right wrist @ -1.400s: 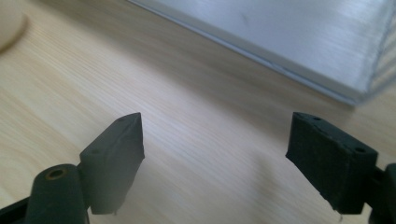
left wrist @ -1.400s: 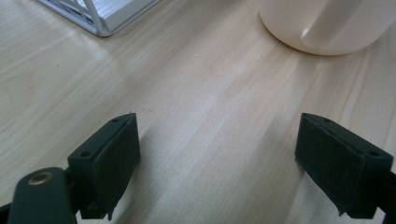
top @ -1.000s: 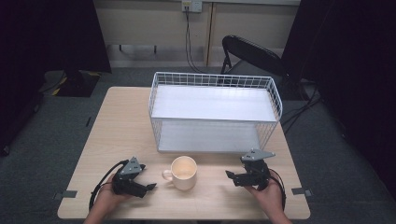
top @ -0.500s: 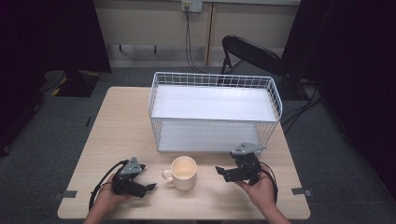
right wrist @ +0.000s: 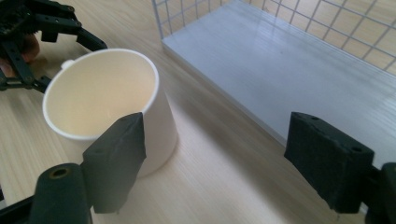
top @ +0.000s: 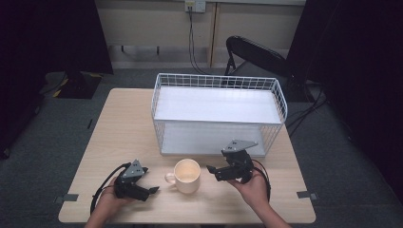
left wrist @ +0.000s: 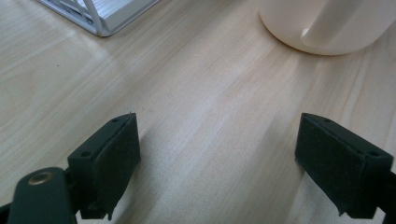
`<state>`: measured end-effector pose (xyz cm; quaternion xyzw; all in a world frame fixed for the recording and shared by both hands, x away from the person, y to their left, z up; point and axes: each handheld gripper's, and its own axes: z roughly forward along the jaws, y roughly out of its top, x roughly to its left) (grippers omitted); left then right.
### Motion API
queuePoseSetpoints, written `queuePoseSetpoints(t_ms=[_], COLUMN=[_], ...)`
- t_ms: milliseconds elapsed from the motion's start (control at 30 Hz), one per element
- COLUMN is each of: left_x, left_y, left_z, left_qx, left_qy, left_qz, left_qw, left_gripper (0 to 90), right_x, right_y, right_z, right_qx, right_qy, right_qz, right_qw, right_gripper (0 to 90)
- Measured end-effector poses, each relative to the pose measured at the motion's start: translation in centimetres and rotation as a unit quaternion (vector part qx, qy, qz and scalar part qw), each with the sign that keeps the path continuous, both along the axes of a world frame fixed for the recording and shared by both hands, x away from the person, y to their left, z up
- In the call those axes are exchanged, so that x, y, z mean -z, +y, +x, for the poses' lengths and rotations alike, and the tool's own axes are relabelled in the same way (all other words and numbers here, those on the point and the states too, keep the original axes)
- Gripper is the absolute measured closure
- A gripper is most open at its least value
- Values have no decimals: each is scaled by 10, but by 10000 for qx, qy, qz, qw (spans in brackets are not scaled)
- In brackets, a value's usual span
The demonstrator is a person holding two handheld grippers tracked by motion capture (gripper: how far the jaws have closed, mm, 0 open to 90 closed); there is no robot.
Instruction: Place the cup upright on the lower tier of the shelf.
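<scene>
While overhead hides it, right gripper (right wrist: 215, 163) view shows mug (right wrist: 105, 100) interior

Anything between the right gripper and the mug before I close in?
Nothing. In the high view, bare table separates the open right gripper from the mug; its own view shows one jaw already beside the mug wall.

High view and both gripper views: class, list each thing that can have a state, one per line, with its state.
Mug: upright, empty, handle toward the left hand-held gripper.
Wire basket: upright on the table, shelves bare.
Left hand-held gripper: open, holding nothing.
Right hand-held gripper: open beside the mug, not gripping.
</scene>
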<state>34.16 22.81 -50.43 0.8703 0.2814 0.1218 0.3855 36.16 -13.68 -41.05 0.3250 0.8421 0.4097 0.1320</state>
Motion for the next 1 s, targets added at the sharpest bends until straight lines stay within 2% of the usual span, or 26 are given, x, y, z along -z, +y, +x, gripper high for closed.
queuePoseSetpoints(t_ms=[67,400,567,733,767,800,867,1000], left_x=[0,0,0,0,0,0,0,0], left_y=[0,0,0,0,0,0,0,0], left_z=[0,0,0,0,0,0,0,0], left_qx=[1,0,1,1,1,-1,-2,0], left_qy=[0,1,1,0,0,2,0,0], left_qz=[1,-3,-2,-2,-2,-5,-2,-1], left_qw=[10000,10000,10000,10000,10000,10000,10000,10000], left_gripper=[136,136,136,136,137,137,136,136], right_x=[-2,-2,5,13,13,15,15,16], right_y=[7,27,38,46,46,48,49,52], right_z=[2,4,7,8,8,8,9,8], right_qx=[-45,-214,-302,-309,-309,-262,-257,-235], right_qy=[34,182,335,407,407,401,440,405], right_qz=[80,175,236,42,42,-88,-66,-337], right_qw=[10000,9995,9987,9987,9987,9988,9987,9983], right_gripper=[202,241,337,451,451,501,520,673])
